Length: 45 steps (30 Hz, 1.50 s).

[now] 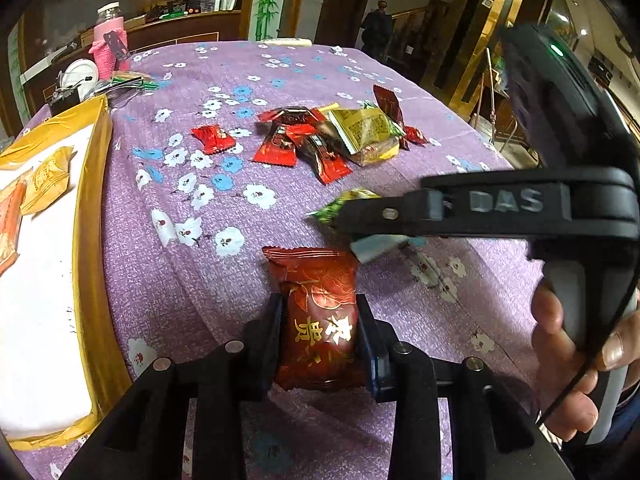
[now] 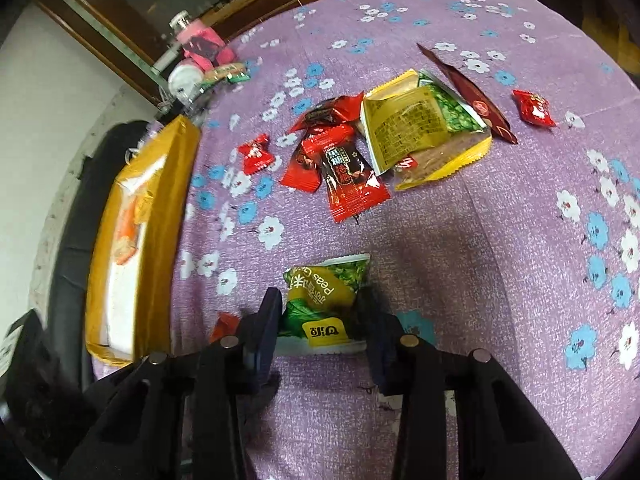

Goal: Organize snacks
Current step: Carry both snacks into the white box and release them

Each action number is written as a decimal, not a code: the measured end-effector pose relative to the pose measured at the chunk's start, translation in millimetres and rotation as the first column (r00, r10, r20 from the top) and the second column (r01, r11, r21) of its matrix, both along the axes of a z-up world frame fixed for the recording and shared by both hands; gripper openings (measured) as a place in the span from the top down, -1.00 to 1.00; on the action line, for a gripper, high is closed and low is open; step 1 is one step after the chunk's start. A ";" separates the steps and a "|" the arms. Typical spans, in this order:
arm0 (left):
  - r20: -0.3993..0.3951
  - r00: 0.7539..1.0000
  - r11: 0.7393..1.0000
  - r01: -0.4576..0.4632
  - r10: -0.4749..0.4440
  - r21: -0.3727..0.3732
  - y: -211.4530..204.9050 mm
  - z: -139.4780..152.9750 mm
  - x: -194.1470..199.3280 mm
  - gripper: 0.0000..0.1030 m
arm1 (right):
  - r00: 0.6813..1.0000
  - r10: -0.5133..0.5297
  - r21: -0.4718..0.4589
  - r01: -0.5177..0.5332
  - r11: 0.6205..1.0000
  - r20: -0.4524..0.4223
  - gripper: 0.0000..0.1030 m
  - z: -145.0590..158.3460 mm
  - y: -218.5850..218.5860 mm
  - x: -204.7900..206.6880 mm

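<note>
The left claw (image 1: pixel 318 332) gripped a dark red snack packet (image 1: pixel 316 320) low over the table (image 1: pixel 224 288); the right claw (image 2: pixel 322 320) clamped a green pea packet (image 2: pixel 326 300). Farther off lay a pile of wrapped snacks (image 2: pixel 384 140), with a yellow-rimmed box (image 1: pixel 90 240) at the left.

One big red pack (image 1: pixel 318 320), one green pea pack (image 2: pixel 324 300), one yellow box (image 1: pixel 90 216), one pink bottle (image 1: pixel 110 40).
</note>
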<state>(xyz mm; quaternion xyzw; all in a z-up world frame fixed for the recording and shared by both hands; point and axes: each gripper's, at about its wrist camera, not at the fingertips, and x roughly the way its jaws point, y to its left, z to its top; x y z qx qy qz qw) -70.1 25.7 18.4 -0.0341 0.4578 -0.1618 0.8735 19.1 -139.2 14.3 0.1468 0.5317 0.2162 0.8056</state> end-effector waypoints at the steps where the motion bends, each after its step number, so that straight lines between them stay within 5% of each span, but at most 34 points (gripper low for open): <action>1: 0.003 1.000 1.000 -0.005 0.005 -0.007 1.4 1.1 0.2 0.32 | 1.000 -0.008 0.018 0.008 1.000 0.009 0.32 0.9 -4.4 -1.0; 23: 0.077 0.989 0.990 -0.122 0.128 -0.070 46.8 35.1 -1.4 0.32 | 0.994 0.015 0.056 -0.021 0.998 0.104 0.37 23.4 -1.9 -17.3; 45: 0.085 0.935 0.935 -0.332 0.344 -0.124 145.5 37.6 -9.3 0.31 | 0.962 0.203 0.025 -0.211 0.977 0.181 0.36 55.2 89.3 -26.4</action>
